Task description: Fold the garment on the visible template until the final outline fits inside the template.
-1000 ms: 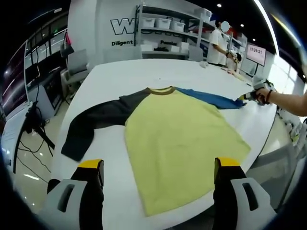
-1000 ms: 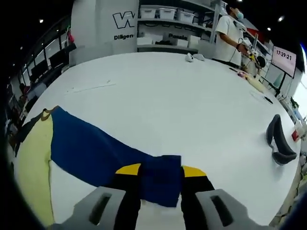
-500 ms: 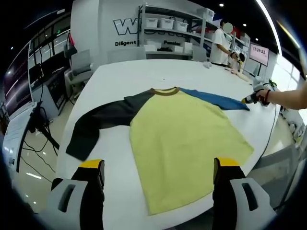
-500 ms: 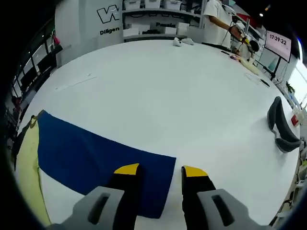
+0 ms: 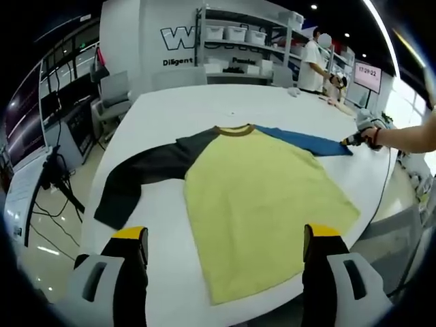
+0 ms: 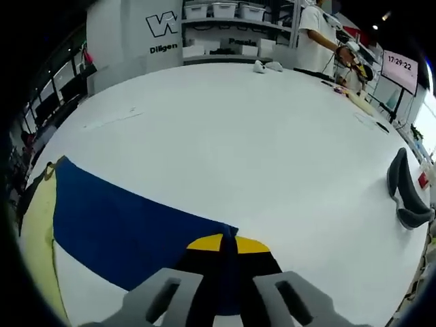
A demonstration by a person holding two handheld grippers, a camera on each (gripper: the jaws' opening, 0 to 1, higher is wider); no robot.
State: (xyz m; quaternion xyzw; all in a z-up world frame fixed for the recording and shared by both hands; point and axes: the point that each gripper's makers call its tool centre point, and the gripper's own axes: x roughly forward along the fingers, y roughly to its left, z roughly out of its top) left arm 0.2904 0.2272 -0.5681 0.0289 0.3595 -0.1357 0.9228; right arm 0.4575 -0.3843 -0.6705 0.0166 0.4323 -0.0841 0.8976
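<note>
Two grippers at a shirt spread flat on a white table.

One, the left gripper [image 5: 225,238], hovers with jaws wide apart and empty above the garment [image 5: 262,197], whose yellow body lies on the table [image 5: 177,112], black sleeve [image 5: 136,177] reaching toward 9 o'clock. The right gripper [image 6: 228,245] has its yellow-tipped jaws pinched together on the cuff of the blue sleeve [image 6: 122,221], which stretches toward 10 o'clock. A dark curved object [image 6: 407,194] rests at 3 o'clock.
</note>
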